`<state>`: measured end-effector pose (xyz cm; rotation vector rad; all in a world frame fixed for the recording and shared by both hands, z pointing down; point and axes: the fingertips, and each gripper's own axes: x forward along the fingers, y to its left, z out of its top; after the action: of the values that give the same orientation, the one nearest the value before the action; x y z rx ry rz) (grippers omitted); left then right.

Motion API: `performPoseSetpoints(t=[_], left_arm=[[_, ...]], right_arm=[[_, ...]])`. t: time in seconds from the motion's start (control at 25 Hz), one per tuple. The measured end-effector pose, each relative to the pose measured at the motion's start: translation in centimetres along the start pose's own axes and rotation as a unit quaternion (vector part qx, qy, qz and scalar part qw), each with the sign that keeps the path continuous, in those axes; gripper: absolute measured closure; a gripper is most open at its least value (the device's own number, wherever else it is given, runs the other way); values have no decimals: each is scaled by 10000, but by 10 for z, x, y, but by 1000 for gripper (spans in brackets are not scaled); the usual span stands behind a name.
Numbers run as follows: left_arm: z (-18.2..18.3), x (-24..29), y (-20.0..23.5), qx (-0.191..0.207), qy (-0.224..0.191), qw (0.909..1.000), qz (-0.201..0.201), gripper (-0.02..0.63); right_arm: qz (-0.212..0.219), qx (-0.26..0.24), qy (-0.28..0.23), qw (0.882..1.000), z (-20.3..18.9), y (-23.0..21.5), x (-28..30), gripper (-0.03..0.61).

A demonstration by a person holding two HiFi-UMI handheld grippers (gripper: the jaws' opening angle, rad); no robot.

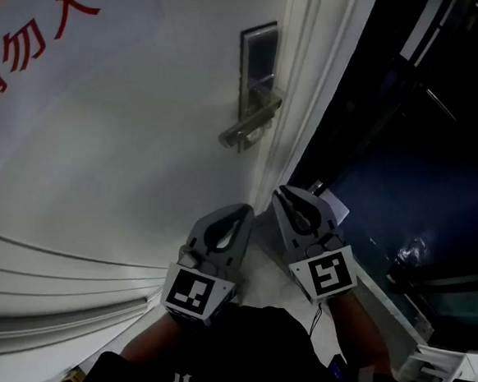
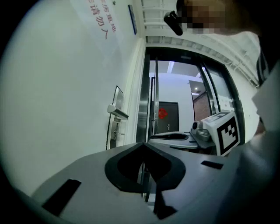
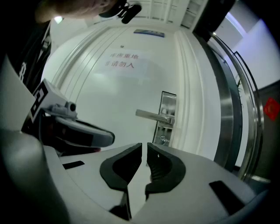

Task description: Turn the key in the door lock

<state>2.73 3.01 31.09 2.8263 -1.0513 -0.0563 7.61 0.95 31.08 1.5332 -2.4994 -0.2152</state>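
Observation:
A white door carries a silver lock plate [image 1: 257,64] with a lever handle [image 1: 248,129] near its right edge. In the right gripper view the lock plate [image 3: 167,118] shows a small round keyhole cylinder [image 3: 163,139] under the handle [image 3: 153,116]; I cannot make out a key. My left gripper [image 1: 235,215] and right gripper [image 1: 286,200] hang side by side below the handle, apart from the door. Both are shut on nothing, the right gripper [image 3: 144,146] with only a thin slit between its jaws. The left gripper [image 2: 143,144] looks along the door past the lock plate [image 2: 116,118].
Red characters [image 1: 37,38] are printed on the door's upper left. A white moulded door frame [image 1: 299,108] runs beside the lock, with dark glass and metal framing [image 1: 404,183] to its right. Through the opening I see a corridor with a dark door [image 2: 168,116].

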Motion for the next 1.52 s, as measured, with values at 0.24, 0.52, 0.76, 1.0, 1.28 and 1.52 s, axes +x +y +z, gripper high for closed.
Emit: performPoseSetpoints(t=[0.24, 0.52, 0.76, 1.0, 1.28, 1.52], left_arm=[[5, 22, 35, 66, -50, 10000, 19, 606], [2, 46, 58, 131, 124, 9994, 295, 606], [8, 63, 67, 211, 83, 9974, 691, 606], [8, 71, 76, 128, 34, 9958, 905, 606], [5, 71, 79, 74, -31, 9966, 816, 606], [3, 70, 79, 23, -76, 9977, 668, 606]], right_arm=[[-482, -2345, 3, 9709, 4, -35, 63, 547], [-598, -4621, -74, 8848, -4, -48, 114, 491], [-635, -5171, -393, 8527, 1, -57, 128, 492], [-272, -4417, -322, 8962, -3, -56, 135, 554], [158, -1598, -113, 9870, -1, -63, 135, 557], [735, 1356, 7, 9880, -5, -73, 137, 558]])
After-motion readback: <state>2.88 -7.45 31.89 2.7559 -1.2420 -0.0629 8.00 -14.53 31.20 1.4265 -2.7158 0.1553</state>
